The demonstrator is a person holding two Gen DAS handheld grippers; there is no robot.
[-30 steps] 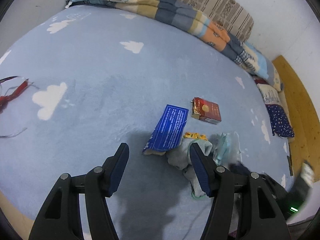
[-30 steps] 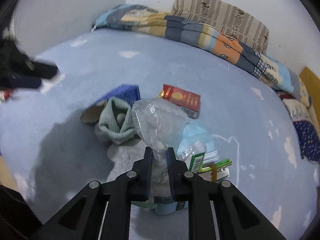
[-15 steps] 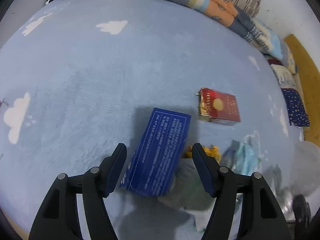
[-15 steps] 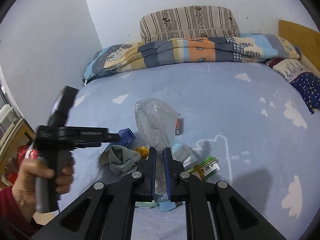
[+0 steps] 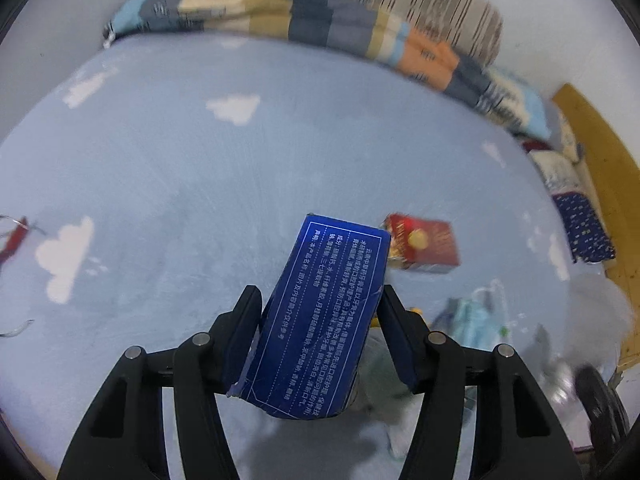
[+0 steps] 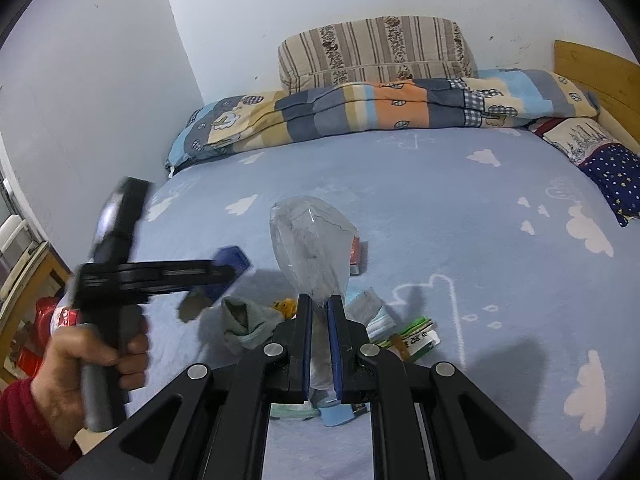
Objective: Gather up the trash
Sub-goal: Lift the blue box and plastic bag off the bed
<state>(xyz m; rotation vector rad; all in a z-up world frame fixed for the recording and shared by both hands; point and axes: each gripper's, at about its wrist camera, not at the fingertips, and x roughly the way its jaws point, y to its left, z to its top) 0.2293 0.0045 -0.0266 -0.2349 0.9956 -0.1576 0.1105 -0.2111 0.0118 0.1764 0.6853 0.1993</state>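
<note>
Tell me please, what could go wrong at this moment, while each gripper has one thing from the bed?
1. The left gripper is closing on the blue box, which is tilted between the jaws with its torn end hanging behind them; it may twist or slip.
2. The right gripper pinches only the narrow end of the clear plastic bag; the bag may slide out.
3. The box may not go into the bag, whose mouth does not look wide open.

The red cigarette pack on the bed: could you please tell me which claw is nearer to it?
Left. The left claw, closing around the blue box, sits just short of the red cigarette pack. The right claw, shut on the clear plastic bag, is farther back.
</note>
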